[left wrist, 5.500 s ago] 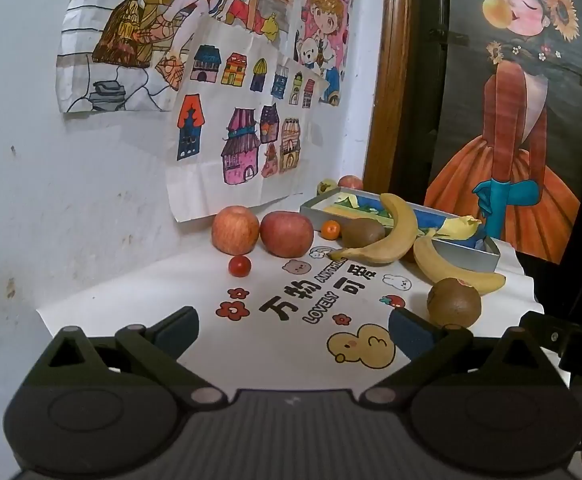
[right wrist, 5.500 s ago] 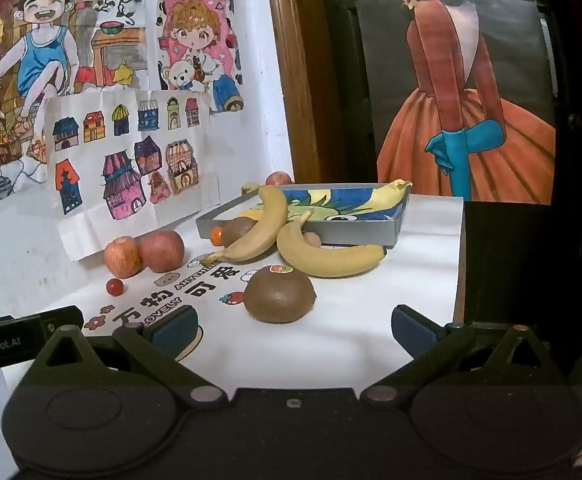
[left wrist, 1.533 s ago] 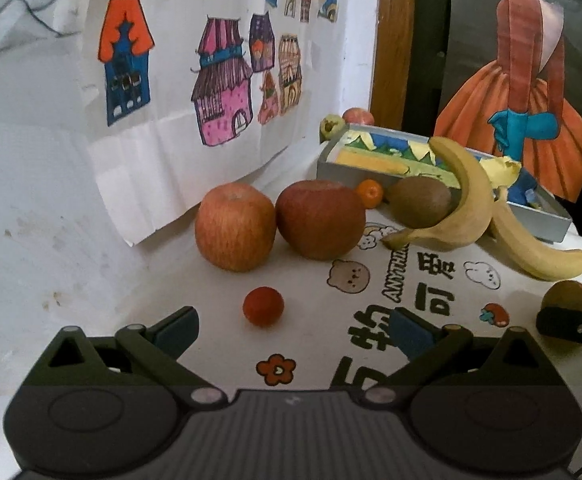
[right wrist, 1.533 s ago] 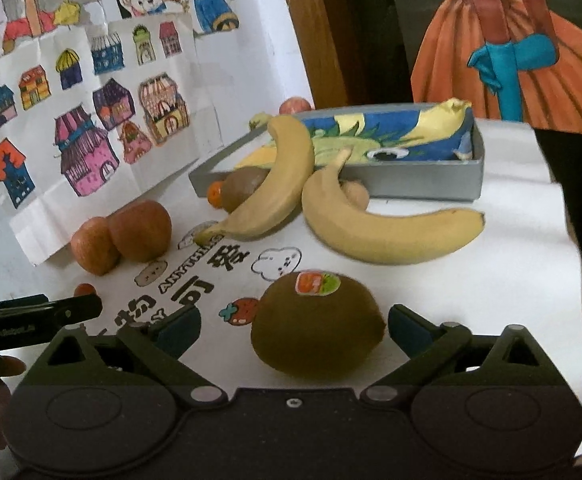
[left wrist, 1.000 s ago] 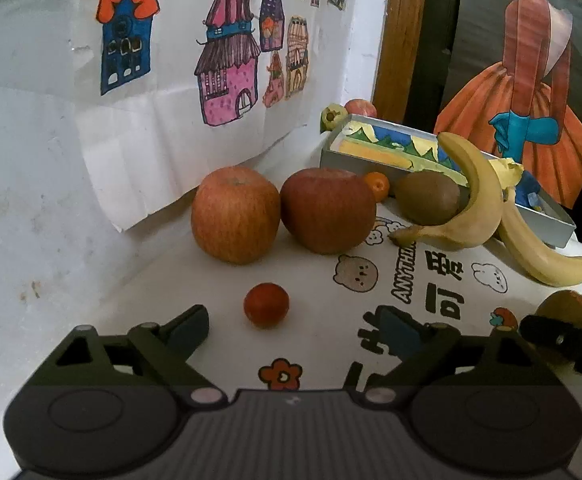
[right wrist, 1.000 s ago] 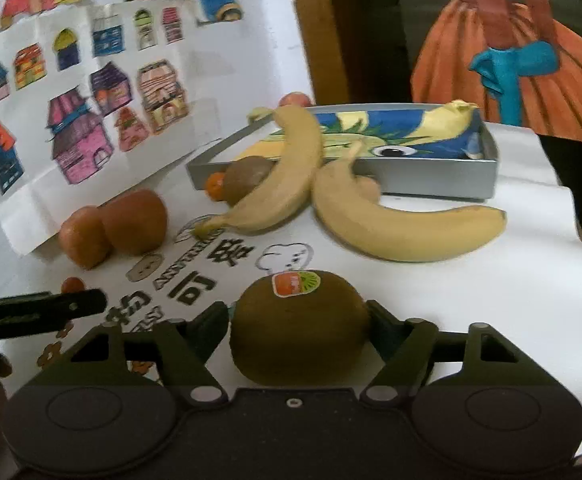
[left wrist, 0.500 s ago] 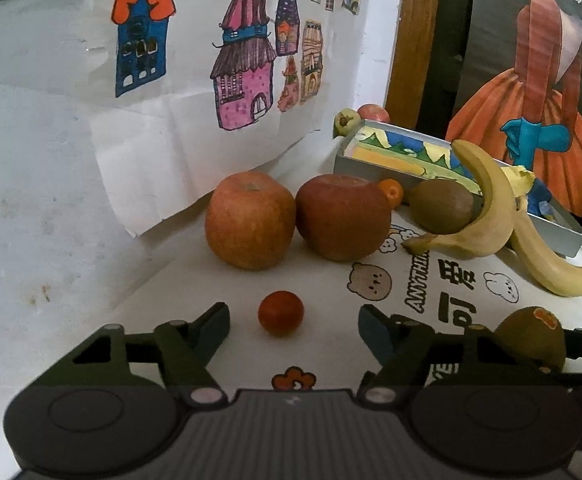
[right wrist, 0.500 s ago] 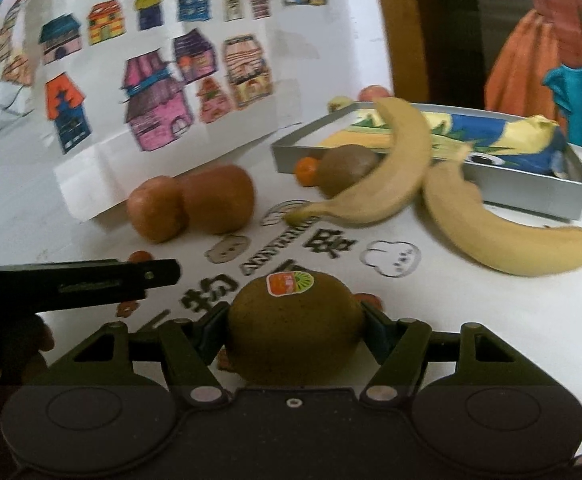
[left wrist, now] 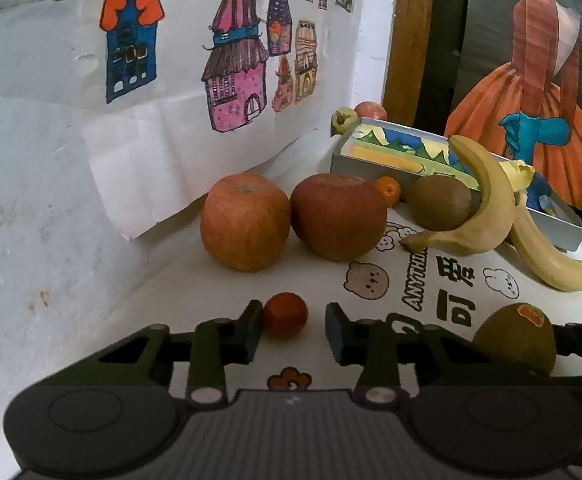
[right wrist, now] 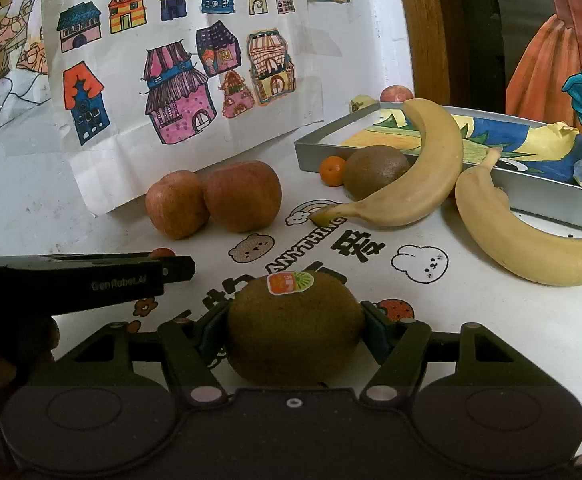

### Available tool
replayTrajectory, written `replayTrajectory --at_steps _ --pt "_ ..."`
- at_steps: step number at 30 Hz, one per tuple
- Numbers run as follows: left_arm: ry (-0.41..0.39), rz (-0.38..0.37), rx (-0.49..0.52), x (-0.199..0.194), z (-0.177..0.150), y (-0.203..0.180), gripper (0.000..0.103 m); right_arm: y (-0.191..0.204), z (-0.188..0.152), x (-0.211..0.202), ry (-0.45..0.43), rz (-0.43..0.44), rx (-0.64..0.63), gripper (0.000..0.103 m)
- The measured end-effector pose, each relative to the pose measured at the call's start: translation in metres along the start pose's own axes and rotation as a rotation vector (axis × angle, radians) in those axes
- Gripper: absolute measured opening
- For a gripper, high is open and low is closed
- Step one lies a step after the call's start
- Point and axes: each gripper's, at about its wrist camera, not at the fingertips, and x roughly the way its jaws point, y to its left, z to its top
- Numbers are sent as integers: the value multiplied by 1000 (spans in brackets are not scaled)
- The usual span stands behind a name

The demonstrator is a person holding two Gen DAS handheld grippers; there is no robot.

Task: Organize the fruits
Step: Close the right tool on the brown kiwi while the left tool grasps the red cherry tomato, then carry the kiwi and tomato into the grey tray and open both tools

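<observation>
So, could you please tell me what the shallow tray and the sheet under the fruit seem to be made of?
Tray: probably sheet metal, given its thin, straight grey walls with a dull satin sheen. Sheet: likely paper or thin plastic, matte white with printed cartoons; which one is unclear.

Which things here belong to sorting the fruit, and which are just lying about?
For the job:
kiwi with sticker, in the right tongs
cherry tomato, between the left tongs
two apples
two bananas
second kiwi
tangerine
grey tray

Lying about:
house drawings
printed table sheet
</observation>
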Motion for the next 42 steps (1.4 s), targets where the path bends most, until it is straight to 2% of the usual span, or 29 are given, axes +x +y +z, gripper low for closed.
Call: replayTrajectory --at_steps 4,9,14,24,34,42 --pt "9 -11 5 -2 -1 -3 25 0 0 0 0 0 -2 70" --pt "13 -28 12 -5 -2 -9 25 -1 -1 -1 1 11 -2 70" --pt "5 -84 1 -10 -3 -15 25 -8 -3 -6 2 23 14 70" --pt "-32 -138 34 -33 7 -44 25 -36 -6 -25 -18 27 86 70" --pt "-107 -180 74 -47 43 -95 25 -88 9 -50 -93 25 183 70" --pt "-239 -226 87 -37 72 -142 25 -142 42 -64 -199 -43 193 70"
